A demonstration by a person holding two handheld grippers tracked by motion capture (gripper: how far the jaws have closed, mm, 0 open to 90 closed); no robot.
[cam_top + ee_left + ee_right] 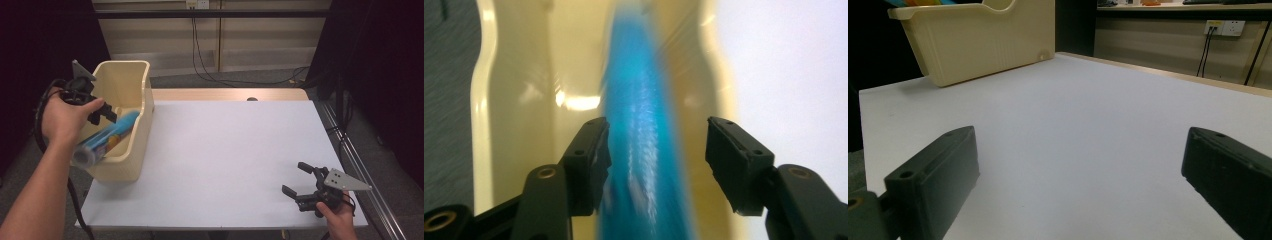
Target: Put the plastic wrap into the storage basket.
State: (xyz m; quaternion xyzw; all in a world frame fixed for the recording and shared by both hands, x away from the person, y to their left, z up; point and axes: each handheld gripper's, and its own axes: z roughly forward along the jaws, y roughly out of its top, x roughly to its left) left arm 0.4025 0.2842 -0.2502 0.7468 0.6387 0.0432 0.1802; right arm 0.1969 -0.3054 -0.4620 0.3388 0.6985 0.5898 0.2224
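High view first: the blue tube (pixel 107 135), a long cylinder with a clear end cap, lies slanted in the cream bin (pixel 131 100) at the desk's near-left corner. Its capped end juts out over the bin's near rim toward the person, and its blue tip points deeper into the bin, toward the desk's middle. So the long axis runs from near-left to far-right.

In the left gripper view the tube (pixel 644 150) runs straight up between the two black jaws, blurred, lined up with the direction the gripper looks. The left gripper (pixel 102 114) sits right over the tube's upper half, jaws parted wider than the tube. One jaw looks to be at its side, the other stands clear, so I'd say nothing is clamped. Whether it is letting go or about to close, I cannot tell.

Over at the near-right corner of the white desk (pixel 230 150), the right gripper (pixel 300 180) rests low, jaws spread wide on nothing, well apart from the bin. The left hand (pixel 62 120) is plainly the nearer one for any next move on the tube.
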